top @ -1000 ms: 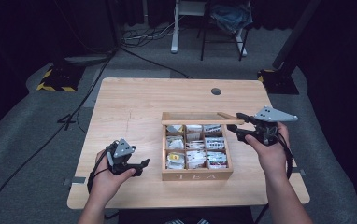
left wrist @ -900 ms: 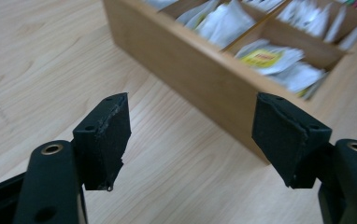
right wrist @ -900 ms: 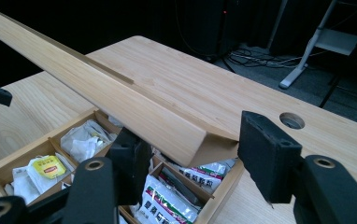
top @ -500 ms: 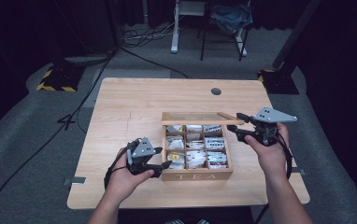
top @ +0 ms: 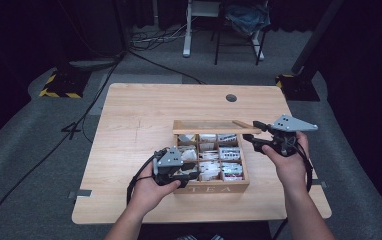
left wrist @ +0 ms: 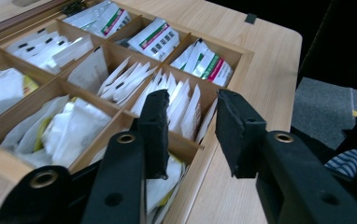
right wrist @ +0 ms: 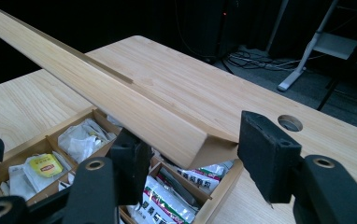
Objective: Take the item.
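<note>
Box: one wooden tea box (top: 211, 189) sits on the bench (top: 144, 115), with "TEA" on its front wall.
Compartments: nine, in three rows of three.
Inside: every compartment holds tea bags (left wrist: 179, 95) in paper packets; most are white, some have red and green print (left wrist: 155, 35), and one has a yellow tag (right wrist: 46, 165).
Lid: one wooden lid (top: 214, 127) stands open along the far side of the box.
Left hand-held gripper (left wrist: 190, 116): one, held in the left hand (top: 146, 192). Its jaws are partly apart with nothing between them. It hangs over the front corner of the box, with the tea bags just under and ahead of it.
Right hand-held gripper (right wrist: 193, 154): one, held in the right hand (top: 291, 167). Its jaws are wide apart. The lid's end corner lies between them, near the left jaw; I cannot tell if it touches. The box lies just below this hand-held gripper.
</note>
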